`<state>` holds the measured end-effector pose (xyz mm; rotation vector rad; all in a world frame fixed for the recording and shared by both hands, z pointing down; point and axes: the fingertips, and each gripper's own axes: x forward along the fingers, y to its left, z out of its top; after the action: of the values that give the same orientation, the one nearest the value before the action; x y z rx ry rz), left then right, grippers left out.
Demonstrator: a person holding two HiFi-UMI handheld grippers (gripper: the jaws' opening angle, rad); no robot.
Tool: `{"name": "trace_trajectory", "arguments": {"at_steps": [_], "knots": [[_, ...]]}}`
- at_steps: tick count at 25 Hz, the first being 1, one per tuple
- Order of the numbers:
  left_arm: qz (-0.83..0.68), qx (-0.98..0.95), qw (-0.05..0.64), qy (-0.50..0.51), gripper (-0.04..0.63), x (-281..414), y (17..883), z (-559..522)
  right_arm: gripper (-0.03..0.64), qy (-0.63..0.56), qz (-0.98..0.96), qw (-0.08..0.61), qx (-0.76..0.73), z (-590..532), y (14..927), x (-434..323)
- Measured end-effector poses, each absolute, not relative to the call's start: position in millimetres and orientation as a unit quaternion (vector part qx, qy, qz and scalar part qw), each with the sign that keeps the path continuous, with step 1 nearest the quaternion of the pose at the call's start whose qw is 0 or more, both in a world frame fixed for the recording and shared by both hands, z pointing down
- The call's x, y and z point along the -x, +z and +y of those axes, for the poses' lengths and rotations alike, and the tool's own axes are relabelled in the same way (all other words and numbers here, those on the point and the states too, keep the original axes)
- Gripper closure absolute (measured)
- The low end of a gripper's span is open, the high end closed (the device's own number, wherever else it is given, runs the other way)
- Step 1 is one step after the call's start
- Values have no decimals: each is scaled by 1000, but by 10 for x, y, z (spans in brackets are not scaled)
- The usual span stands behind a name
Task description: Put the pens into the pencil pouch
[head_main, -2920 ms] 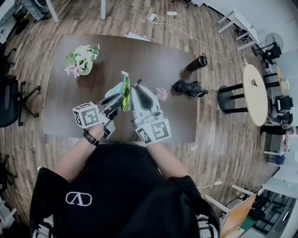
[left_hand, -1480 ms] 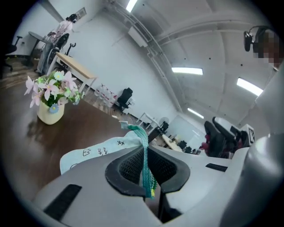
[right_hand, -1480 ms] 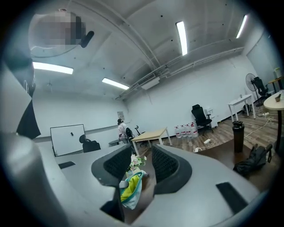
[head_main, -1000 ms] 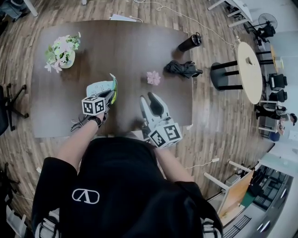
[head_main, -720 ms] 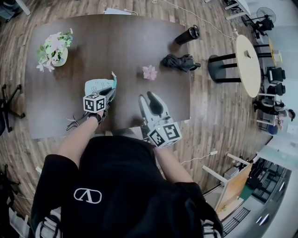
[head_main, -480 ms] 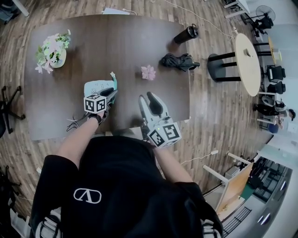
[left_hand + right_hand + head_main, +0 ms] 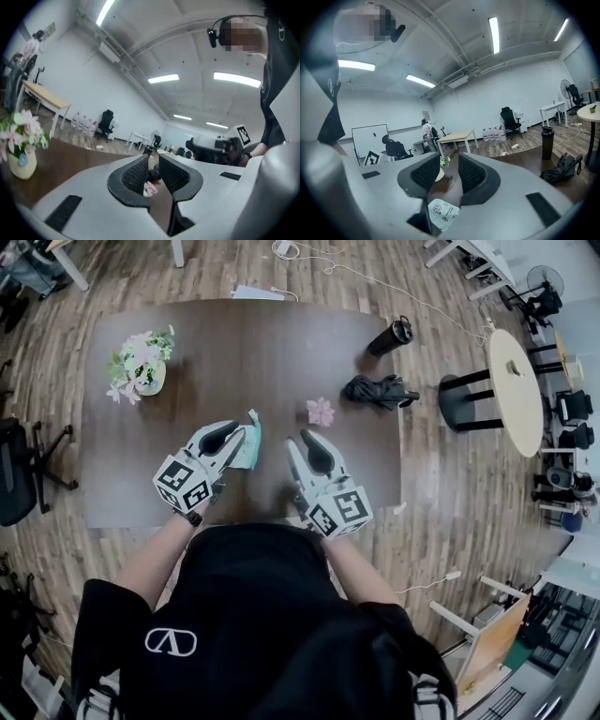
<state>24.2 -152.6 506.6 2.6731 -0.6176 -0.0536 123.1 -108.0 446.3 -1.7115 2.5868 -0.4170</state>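
Note:
A pale teal pencil pouch (image 7: 247,443) lies on the dark table (image 7: 281,352), just right of my left gripper (image 7: 228,430). No pen shows outside it. My left gripper (image 7: 153,161) hangs above the table, pointing level. Its jaws have just been opening, stand a little apart and hold nothing. The right gripper (image 7: 307,439) hovers to the right of the pouch, open, with nothing between its jaws. In the right gripper view (image 7: 451,166) the pouch (image 7: 443,213) shows low beneath the jaws.
A vase of flowers (image 7: 141,367) stands at the table's far left. A small pink flower (image 7: 321,412) lies ahead of the right gripper. Further right are a black bundle (image 7: 380,390) and a black bottle (image 7: 392,336). A round side table (image 7: 514,399) stands beyond the right edge.
My left gripper has let go of the pouch and risen off the table; the pouch stays lying there. The right gripper has kept its place.

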Motion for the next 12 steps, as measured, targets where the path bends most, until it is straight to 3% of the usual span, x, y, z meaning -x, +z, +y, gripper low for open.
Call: {"name": "trace_trajectory", "arguments": {"at_steps": [5,9,12], "knots": [[-277,-950,132,-51,589,223,4336,-1514,523,-109,851,0,514,-1178,4337,-958],[-302,-947,92,-59,591,434,4040,-1425,617,-69,861,-7,503,-1215,4221,-781],[-314,-945,73,-63,591,499,3906,-1350,618,-51,867,-7,496,-1214,4149,-675]]}}
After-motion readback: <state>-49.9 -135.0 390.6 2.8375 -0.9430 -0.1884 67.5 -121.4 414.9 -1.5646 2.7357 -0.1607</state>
